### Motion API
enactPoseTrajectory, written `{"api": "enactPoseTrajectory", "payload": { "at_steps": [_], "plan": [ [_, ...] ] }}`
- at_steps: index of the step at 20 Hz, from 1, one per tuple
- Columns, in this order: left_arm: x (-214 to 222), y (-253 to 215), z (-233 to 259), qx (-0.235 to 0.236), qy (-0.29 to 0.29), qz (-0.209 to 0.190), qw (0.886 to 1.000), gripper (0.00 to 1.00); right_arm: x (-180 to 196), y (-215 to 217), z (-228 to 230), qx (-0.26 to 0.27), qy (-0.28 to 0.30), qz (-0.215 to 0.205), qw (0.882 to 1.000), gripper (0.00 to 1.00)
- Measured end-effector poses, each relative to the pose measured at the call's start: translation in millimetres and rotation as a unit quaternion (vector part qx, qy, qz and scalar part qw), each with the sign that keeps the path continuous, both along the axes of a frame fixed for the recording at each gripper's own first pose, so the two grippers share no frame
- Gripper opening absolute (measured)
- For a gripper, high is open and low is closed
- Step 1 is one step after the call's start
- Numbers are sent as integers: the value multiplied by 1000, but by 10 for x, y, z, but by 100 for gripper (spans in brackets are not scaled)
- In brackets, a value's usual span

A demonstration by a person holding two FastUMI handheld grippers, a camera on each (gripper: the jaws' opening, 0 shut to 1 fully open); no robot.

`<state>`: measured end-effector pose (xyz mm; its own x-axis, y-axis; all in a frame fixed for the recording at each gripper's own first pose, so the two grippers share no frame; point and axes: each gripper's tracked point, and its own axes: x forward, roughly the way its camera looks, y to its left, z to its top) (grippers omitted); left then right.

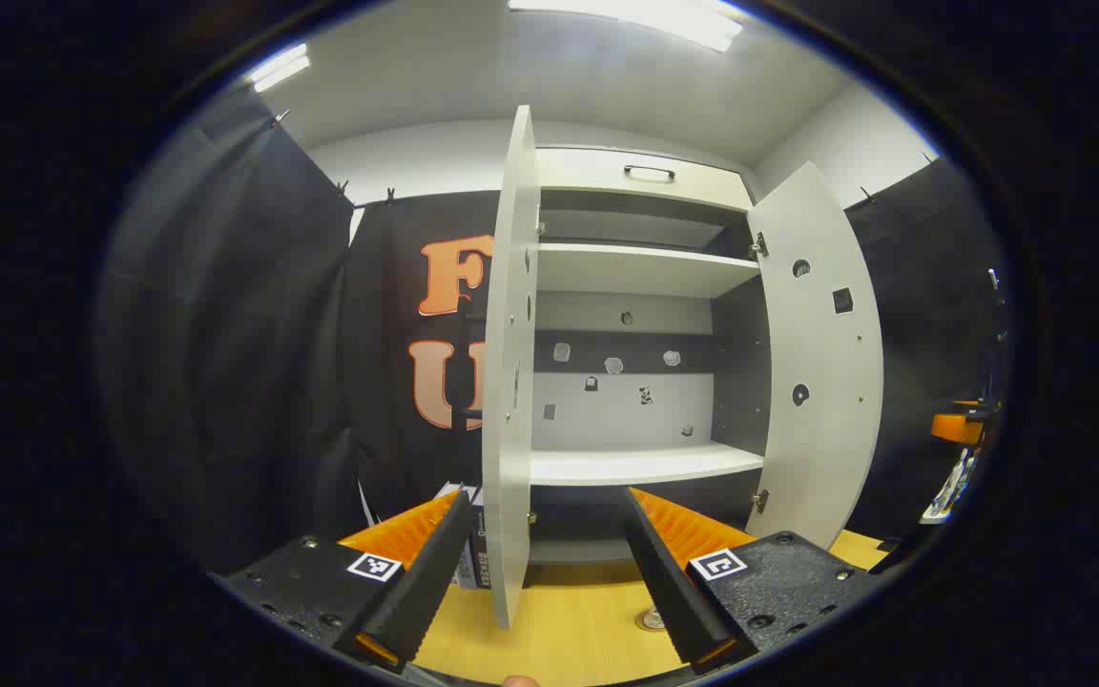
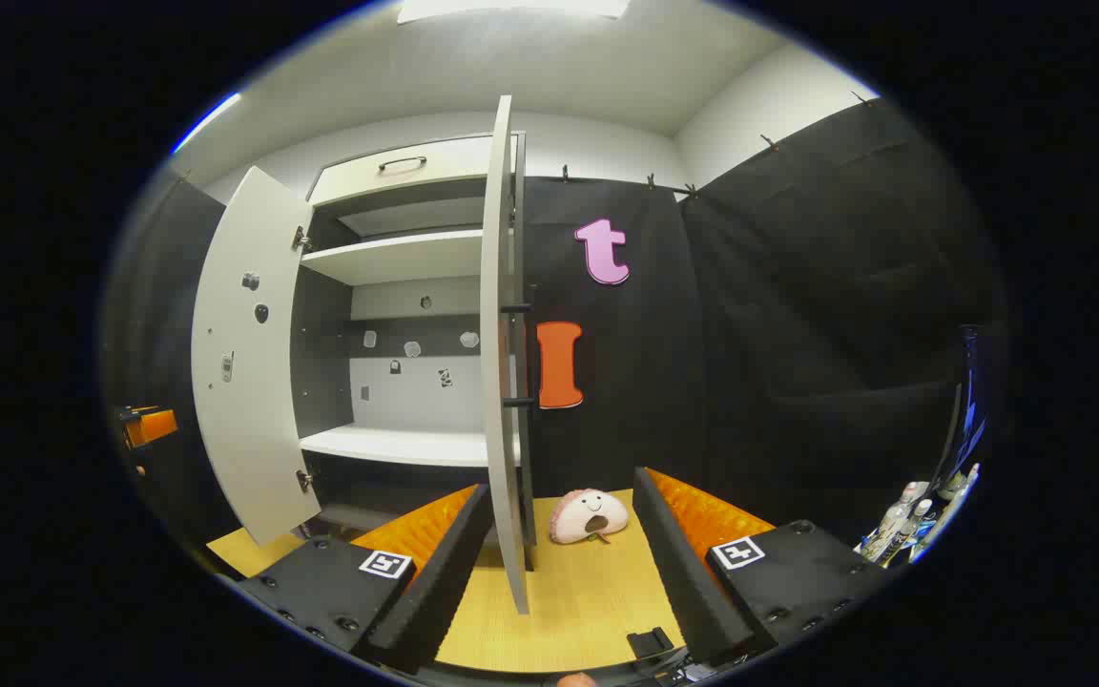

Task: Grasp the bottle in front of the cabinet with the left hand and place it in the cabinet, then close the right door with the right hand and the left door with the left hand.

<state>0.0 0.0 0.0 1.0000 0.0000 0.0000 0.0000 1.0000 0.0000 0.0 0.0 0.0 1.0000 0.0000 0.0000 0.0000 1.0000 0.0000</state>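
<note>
1. In the left gripper view I see my left gripper (image 1: 549, 582) with its fingers spread wide, nothing between them.
2. Ahead of it stands the cabinet (image 1: 640, 277), both doors swung out. The left door (image 1: 509, 382) is edge-on to me, its lower edge reaching down between my fingers; the right door (image 1: 821, 353) angles outward on the far side.
3. The bottle: I can make out a small round cap-like thing (image 1: 650, 620) on the wooden tabletop (image 1: 559, 630) just beside my right-hand finger, in front of the cabinet (I cannot tell for sure that it is the bottle). The lower shelf (image 1: 645, 465) holds nothing I can see.
4. A box (image 1: 473, 563) sits on the table behind the left door's foot.
5. In the right gripper view my right gripper (image 2: 559, 572) is likewise spread and holds nothing, with the right door (image 2: 500, 363) edge-on before it.
6. A plush toy (image 2: 589, 515) lies on the table near that door, against the black cloth.
</note>
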Motion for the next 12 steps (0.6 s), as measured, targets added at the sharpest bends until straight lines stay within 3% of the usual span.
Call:
{"api": "enactPoseTrajectory", "payload": {
  "at_steps": [12],
  "plan": [
    [106,40,53,13,-12,12,1000,95,132,20,29,-12,1,-16,1000,98]
  ]
}}
